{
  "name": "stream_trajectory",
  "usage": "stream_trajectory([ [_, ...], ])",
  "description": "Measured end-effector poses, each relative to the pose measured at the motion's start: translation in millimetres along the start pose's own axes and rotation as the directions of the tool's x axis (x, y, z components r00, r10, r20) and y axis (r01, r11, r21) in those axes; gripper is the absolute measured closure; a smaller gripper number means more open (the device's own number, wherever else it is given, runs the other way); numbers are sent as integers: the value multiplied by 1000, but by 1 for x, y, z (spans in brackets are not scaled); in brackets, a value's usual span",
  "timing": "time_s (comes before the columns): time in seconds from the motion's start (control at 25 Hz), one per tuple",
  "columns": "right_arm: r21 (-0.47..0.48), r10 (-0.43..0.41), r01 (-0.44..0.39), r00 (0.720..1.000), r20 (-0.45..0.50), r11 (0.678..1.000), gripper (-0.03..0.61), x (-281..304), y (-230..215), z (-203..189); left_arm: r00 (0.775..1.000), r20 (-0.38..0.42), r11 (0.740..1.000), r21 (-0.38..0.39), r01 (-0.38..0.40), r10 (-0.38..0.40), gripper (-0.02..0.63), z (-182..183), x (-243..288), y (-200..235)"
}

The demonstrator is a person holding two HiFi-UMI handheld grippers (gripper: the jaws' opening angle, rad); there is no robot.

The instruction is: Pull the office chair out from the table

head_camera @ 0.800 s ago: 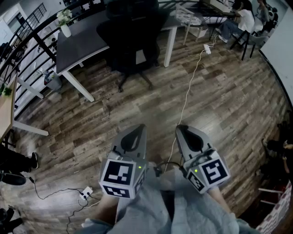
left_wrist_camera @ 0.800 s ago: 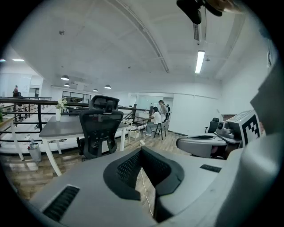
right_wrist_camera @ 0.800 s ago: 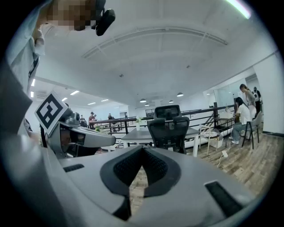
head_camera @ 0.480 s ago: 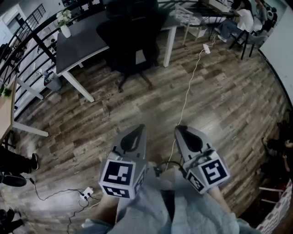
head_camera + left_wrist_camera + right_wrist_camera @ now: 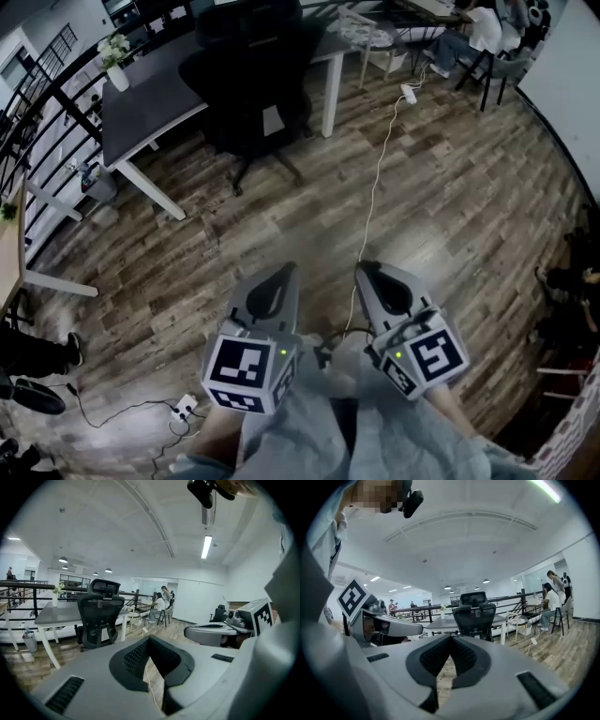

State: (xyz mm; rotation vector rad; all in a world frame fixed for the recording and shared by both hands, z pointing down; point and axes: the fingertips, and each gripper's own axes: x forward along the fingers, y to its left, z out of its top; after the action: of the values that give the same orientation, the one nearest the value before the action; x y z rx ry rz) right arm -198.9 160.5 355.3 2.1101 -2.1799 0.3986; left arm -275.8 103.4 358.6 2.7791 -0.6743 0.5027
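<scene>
You see a wood floor [image 5: 469,197] with a white cable [image 5: 373,202] running up to a power strip [image 5: 409,92]. A second power strip [image 5: 183,406] lies lower left. A vase of flowers [image 5: 114,64] stands upper left, a black railing [image 5: 37,112] beside it. Seated people [image 5: 473,23] are at top right.

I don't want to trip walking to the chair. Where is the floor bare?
Bare wood-plank floor runs up to the black high-backed office chair, between the white leg of the dark grey table and the long white cable. Crowded: lower left, around the white power strip.

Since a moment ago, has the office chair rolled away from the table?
No. The office chair still sits against the table; only the view shifted.
</scene>
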Motion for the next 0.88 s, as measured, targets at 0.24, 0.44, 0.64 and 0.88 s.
stream_trajectory([
  [0.24, 20, -22, 22, 1000, -5, 1000, 575, -5, -19, -3, 1000, 10, 1000, 4, 2, -2, 604, 11, 10, -11],
  [0.44, 32, -21, 21, 1000, 2, 999, 575, 0, -54, 1, 999, 16, 999, -5, -32, 32, 604, 24, 31, -16],
  [0.64, 30, -14, 14, 1000, 9, 999, 575, 6, -109, 9, 997, 33, 997, -24, -69, 70, 604, 40, 65, -27],
  [0.88, 8, 47, -47, 999, 2, 999, 574, 16, -174, 23, 989, 70, 989, -89, -122, 129, 604, 65, 114, -45],
])
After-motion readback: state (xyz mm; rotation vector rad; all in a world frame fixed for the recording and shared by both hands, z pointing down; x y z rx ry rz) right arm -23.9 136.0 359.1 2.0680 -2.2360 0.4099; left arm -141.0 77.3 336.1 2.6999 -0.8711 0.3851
